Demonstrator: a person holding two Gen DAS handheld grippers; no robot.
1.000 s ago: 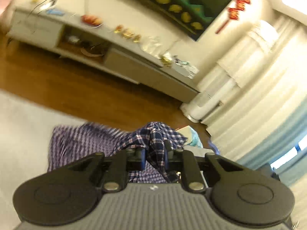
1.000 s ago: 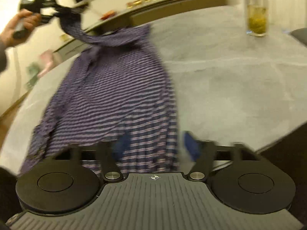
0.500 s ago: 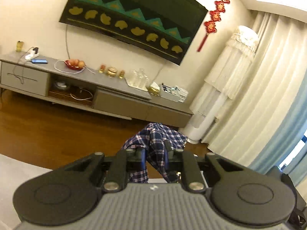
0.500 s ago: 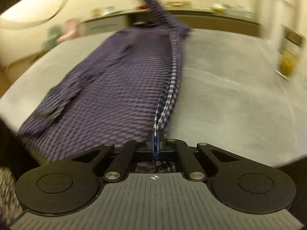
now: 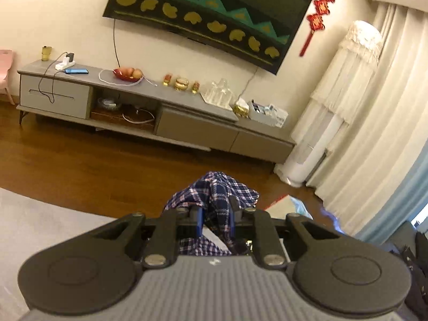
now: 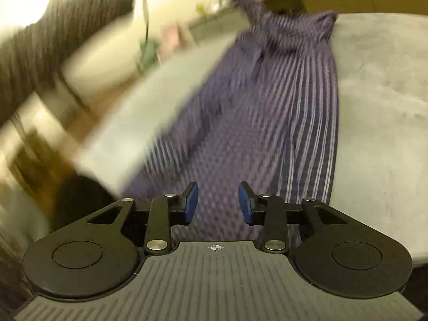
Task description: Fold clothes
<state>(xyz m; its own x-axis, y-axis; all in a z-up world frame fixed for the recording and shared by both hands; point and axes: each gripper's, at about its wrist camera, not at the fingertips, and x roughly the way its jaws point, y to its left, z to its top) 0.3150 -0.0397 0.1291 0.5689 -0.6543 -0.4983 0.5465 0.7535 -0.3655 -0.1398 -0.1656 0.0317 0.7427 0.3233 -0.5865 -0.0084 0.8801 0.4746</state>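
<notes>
My left gripper (image 5: 215,220) has its fingers (image 5: 198,220) clamped on a bunched fold of the plaid shirt (image 5: 218,195), which rises in a crumpled peak above the tips and drops away below them toward the grey surface (image 5: 40,230). From that wrist I look across a wooden floor (image 5: 93,165) to a long TV cabinet (image 5: 171,112) under a wall-mounted TV (image 5: 203,13), with pale curtains (image 5: 374,133) on the right. My right gripper (image 6: 218,204) sits low at the near edge of the surface (image 6: 382,123), its blue-padded fingers (image 6: 191,203) spread apart with nothing between them except the cloth lying underneath; they grip nothing. In this view the shirt (image 6: 256,112) is stretched out long, its long axis running from just in front of my right fingers away toward the far side of the surface, where it narrows into a twisted strand that climbs out of the top of the frame. The stripes run along that same line. The near end lies flat on the surface; the far end is raised. A dark ribbed sleeve (image 6: 53,42) crosses the upper left, blurred, and much of this view is smeared, so finer detail of the garment's edges I cannot make out.
</notes>
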